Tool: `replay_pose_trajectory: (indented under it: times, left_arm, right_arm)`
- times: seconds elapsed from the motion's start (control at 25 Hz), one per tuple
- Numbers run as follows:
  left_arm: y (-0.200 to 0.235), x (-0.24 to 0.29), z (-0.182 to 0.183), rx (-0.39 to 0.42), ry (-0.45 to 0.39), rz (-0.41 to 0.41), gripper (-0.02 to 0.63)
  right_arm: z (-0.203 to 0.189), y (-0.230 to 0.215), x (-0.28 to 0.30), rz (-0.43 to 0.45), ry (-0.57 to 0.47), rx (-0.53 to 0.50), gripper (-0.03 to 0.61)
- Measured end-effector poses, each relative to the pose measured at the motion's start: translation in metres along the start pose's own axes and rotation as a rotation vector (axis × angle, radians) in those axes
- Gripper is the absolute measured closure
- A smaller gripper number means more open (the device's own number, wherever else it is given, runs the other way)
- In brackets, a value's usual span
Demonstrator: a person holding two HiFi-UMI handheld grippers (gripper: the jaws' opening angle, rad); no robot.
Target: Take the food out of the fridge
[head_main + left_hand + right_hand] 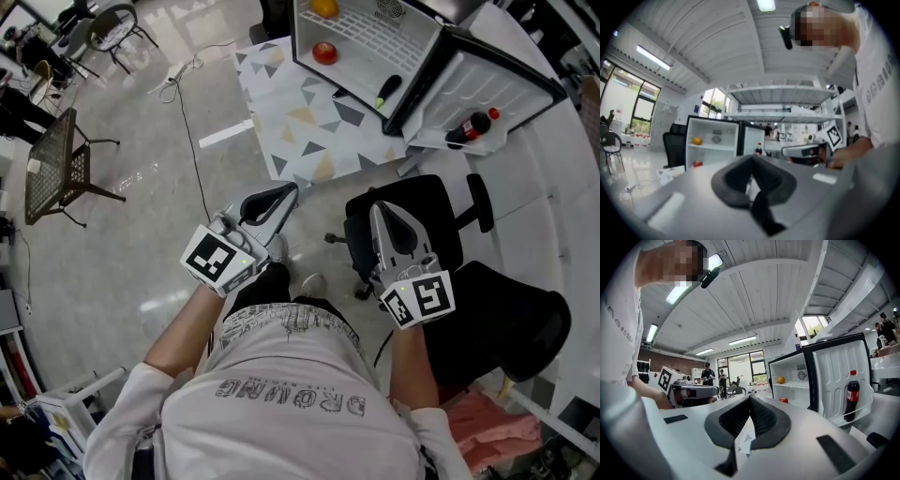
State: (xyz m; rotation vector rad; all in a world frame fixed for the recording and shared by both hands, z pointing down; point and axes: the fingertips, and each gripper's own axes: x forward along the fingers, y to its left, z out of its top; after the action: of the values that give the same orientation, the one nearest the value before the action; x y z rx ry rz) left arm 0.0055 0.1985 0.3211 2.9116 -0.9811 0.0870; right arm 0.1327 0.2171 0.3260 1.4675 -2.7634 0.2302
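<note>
the fridge [370, 42] stands open on the floor, and everything here is placed from it. on its upper shelf lies an orange [324, 7], and on the level below a red fruit [324, 53], both well inside the white box. at the bottom of the fridge, close to the hinge side, lies a dark stick-shaped thing [388, 90] with a yellow-green end; what it is i cannot tell. the fridge's door [492, 89] is swung wide open, and a cola bottle [469, 126] with a red cap stands in its rack. the fridge rests on a mat [300, 131] printed with triangles.

both tools are held level and point toward the fridge, well apart from it. the left gripper [289, 190] is in front of the fridge's open side, off the near edge of the mat; its jaws are pressed together with nothing between them. the right gripper [376, 208] is in front of the door side, above a black office chair [422, 225] that stands between the person and the fridge; its jaws also meet at the tips and hold nothing.

from the left gripper [752, 157] the fridge [715, 145] shows ahead with the orange [696, 140] over the red fruit [697, 163]. from the right gripper [750, 397] the fridge [792, 373] shows ahead to the right, with the orange [780, 379], the red fruit [783, 400] and the bottle [852, 397] in the door.
</note>
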Motion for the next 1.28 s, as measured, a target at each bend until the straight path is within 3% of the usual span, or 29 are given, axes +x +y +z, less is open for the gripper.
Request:
replay_pose_trajectory:
  times: [0.44, 1.28]
  left_arm:
    - [0.043, 0.016, -0.006, -0.019, -0.006, -0.006, 0.607]
    - [0.226, 0.08, -0.017, -0.057, 0.023, -0.068, 0.606]
  right_arm:
    - [-0.004, -0.013, 0.042, -0.009, 0.022, 0.0, 0.581]
    - [-0.005, -0.059, 0.22, -0.086, 0.069, 0.016, 0.581]
